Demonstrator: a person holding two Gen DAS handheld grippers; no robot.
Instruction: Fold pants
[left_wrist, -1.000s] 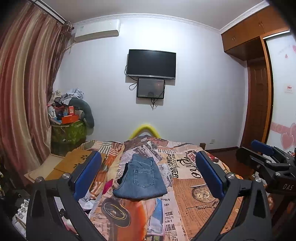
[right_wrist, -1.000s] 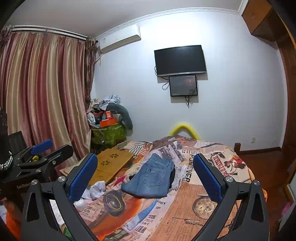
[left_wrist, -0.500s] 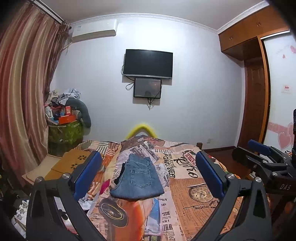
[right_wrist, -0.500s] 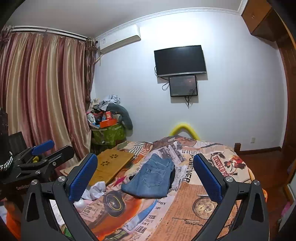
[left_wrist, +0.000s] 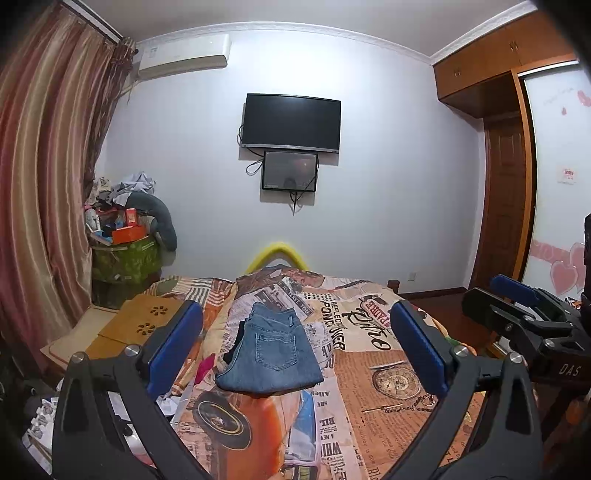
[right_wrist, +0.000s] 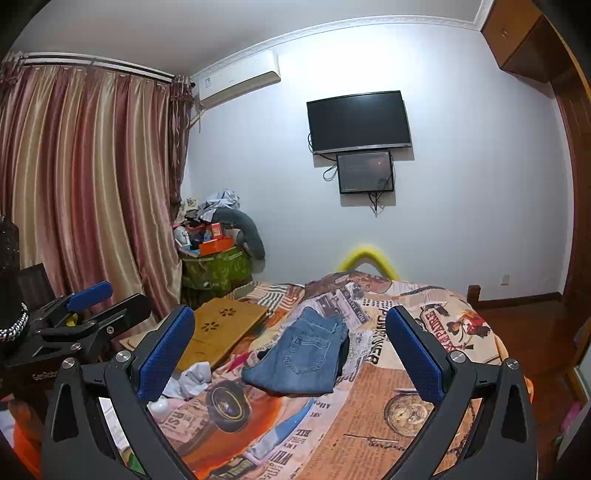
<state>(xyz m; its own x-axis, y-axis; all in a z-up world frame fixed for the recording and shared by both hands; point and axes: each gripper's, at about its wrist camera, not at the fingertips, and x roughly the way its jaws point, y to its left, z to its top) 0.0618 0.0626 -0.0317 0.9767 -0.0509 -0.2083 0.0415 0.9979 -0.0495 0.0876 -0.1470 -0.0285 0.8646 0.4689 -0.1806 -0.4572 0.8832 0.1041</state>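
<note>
The pants (left_wrist: 271, 356), blue jeans, lie folded into a compact stack on the bed (left_wrist: 373, 373), resting on its newspaper-print cover with a back pocket facing up. The left gripper (left_wrist: 295, 347) and the right gripper (right_wrist: 291, 350) both hang above the near end of the bed, well apart from the jeans. Each has its blue-padded jaws spread wide, holding nothing.
</note>
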